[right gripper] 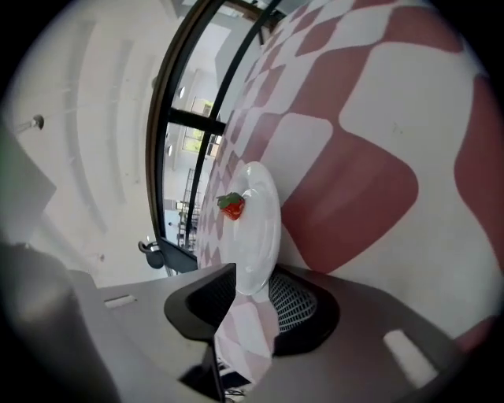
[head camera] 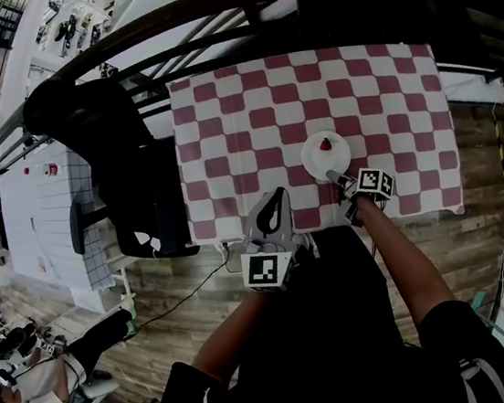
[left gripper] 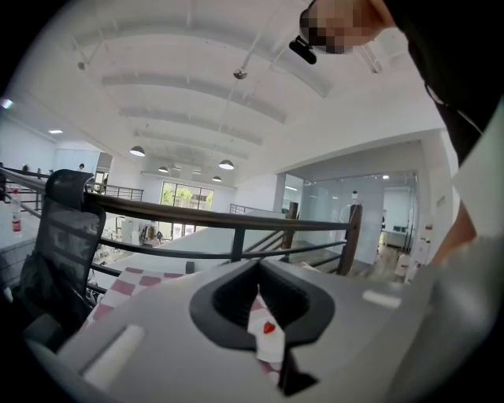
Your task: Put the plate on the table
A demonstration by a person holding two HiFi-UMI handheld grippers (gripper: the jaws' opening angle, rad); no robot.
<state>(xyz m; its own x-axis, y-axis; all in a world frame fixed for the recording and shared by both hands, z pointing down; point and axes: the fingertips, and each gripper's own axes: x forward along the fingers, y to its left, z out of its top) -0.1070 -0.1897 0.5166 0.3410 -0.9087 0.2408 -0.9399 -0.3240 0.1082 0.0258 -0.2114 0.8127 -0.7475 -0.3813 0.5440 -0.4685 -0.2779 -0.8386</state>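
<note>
A white plate point(head camera: 314, 158) lies flat on the red-and-white checked table point(head camera: 242, 123), right of the middle, with a strawberry point(head camera: 325, 144) on it. My right gripper point(head camera: 334, 176) is at the plate's near rim. In the right gripper view the plate point(right gripper: 257, 244) has its rim between the jaws, which stand apart and do not press on it, so the right gripper point(right gripper: 246, 305) is open. The left gripper point(head camera: 277, 194) hovers over the table's front edge, left of the plate, shut and empty. Through its narrow slit the left gripper point(left gripper: 258, 297) shows the plate point(left gripper: 264, 340) ahead.
A black office chair point(head camera: 117, 158) stands against the table's left side. A dark railing point(head camera: 299, 1) runs behind the table. A white cabinet point(head camera: 50, 209) and a seated person point(head camera: 28, 387) are far left, and a cable point(head camera: 186, 292) lies on the wooden floor.
</note>
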